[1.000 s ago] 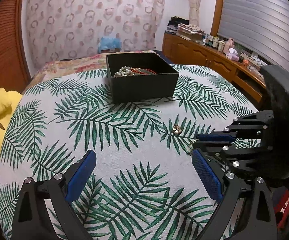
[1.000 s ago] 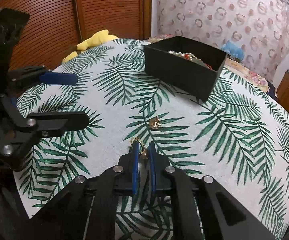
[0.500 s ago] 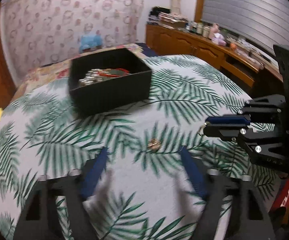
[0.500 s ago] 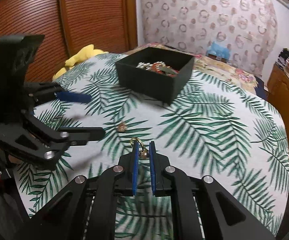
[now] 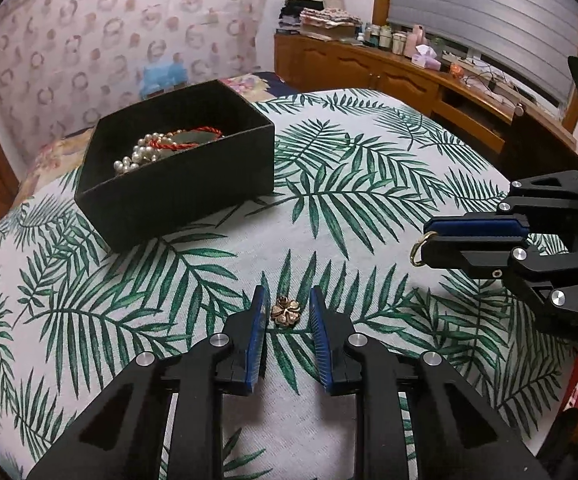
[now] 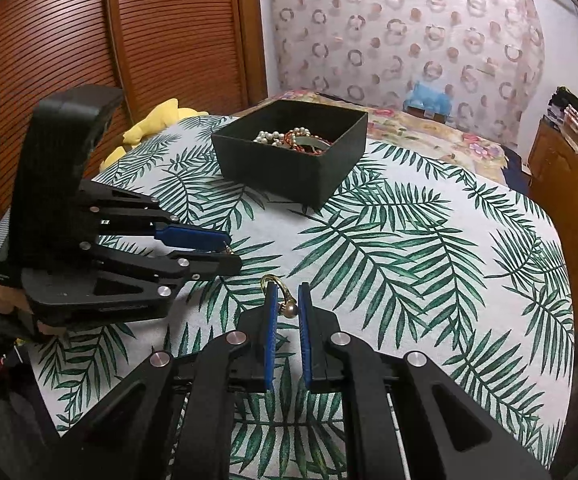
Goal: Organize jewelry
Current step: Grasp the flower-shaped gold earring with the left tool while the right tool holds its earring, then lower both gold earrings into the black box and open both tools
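Observation:
A black jewelry box (image 5: 177,168) with pearls and a red cord bracelet inside stands at the far side of the palm-leaf tablecloth; it also shows in the right wrist view (image 6: 293,156). A small gold flower brooch (image 5: 285,312) lies on the cloth between the fingers of my left gripper (image 5: 287,312), which is narrowly open around it with small gaps on both sides. My right gripper (image 6: 287,304) is shut on a gold ring (image 6: 279,292) with a bead and holds it above the cloth. The ring also shows in the left wrist view (image 5: 419,248).
A yellow soft toy (image 6: 157,120) lies at the table's left edge. A wooden sideboard (image 5: 409,76) with bottles and clutter runs along the right wall. A patterned curtain (image 6: 409,32) hangs behind the table.
My left gripper moved forward and right to the brooch and narrowed its fingers around it. My right gripper lifted away from the cloth with the ring held.

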The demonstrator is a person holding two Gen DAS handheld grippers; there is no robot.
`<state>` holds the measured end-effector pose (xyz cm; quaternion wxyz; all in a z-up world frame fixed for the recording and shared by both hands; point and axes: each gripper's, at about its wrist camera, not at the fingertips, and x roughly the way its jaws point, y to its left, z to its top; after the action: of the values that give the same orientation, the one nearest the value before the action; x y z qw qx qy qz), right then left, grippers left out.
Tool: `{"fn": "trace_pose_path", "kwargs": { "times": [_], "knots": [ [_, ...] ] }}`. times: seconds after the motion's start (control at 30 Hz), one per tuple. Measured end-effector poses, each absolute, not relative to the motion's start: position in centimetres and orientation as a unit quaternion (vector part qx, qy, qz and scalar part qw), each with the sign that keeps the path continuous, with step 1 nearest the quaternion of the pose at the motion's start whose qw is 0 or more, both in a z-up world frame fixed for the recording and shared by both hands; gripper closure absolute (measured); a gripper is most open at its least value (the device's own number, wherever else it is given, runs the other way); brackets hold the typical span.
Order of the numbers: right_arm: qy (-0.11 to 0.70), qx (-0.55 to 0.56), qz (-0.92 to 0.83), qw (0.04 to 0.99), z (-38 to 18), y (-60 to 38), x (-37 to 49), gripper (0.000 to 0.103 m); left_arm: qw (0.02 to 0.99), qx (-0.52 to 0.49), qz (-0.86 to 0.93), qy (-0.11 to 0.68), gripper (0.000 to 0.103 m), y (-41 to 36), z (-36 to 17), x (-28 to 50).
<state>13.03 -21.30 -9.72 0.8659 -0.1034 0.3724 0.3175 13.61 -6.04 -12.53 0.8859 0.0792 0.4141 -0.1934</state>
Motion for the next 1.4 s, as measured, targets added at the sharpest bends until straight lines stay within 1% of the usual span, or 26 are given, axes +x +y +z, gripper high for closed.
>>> {"fn": "trace_pose_path", "kwargs": {
  "times": [0.03, 0.2, 0.4, 0.57, 0.77, 0.93, 1.1, 1.13, 1.17, 1.2, 1.4],
  "knots": [
    [0.372, -0.103, 0.318, 0.866, -9.7, -21.3, 13.0, 0.091, 0.887, 0.083, -0.192, 0.412, 0.089, -6.1, -12.5, 13.6],
    [0.371, -0.105, 0.318, 0.866, -9.6, -21.0, 13.1, 0.091, 0.892, 0.073, -0.191, 0.403, 0.089, -5.6, -11.9, 13.4],
    [0.354, -0.103, 0.322, 0.872, -7.6, -20.0, 14.5, 0.091, 0.906, 0.064, -0.181, 0.378, 0.089, -4.5, -9.3, 13.7],
    [0.338, -0.082, 0.325, 0.88, -5.1, -19.0, 17.5, 0.091, 0.917, 0.061, -0.172, 0.354, 0.089, -3.5, -7.0, 14.6],
    [0.331, -0.07, 0.323, 0.884, -3.4, -17.1, 21.1, 0.091, 0.925, 0.061, -0.16, 0.338, 0.089, -2.6, -5.2, 15.9],
    [0.337, -0.056, 0.328, 0.881, -3.2, -15.5, 24.0, 0.09, 0.928, 0.054, -0.15, 0.338, 0.089, -1.6, -4.9, 16.9],
    [0.344, -0.052, 0.323, 0.88, -4.5, -14.4, 25.6, 0.09, 0.928, 0.051, -0.142, 0.34, 0.089, -1.2, -5.1, 17.5],
    [0.347, -0.051, 0.322, 0.88, -4.7, -14.3, 25.9, 0.088, 0.929, 0.05, -0.14, 0.34, 0.089, -1.0, -5.0, 17.7],
    [0.347, -0.05, 0.319, 0.881, -4.9, -14.4, 26.0, 0.081, 0.929, 0.05, -0.14, 0.34, 0.089, -0.9, -5.1, 17.9],
    [0.346, -0.048, 0.316, 0.882, -5.0, -14.5, 26.1, 0.08, 0.929, 0.05, -0.138, 0.34, 0.089, -0.9, -5.1, 18.0],
    [0.341, -0.032, 0.303, 0.889, -5.4, -16.6, 25.5, 0.08, 0.932, 0.053, -0.134, 0.333, 0.089, -0.8, -4.3, 19.7]
  ]
}}
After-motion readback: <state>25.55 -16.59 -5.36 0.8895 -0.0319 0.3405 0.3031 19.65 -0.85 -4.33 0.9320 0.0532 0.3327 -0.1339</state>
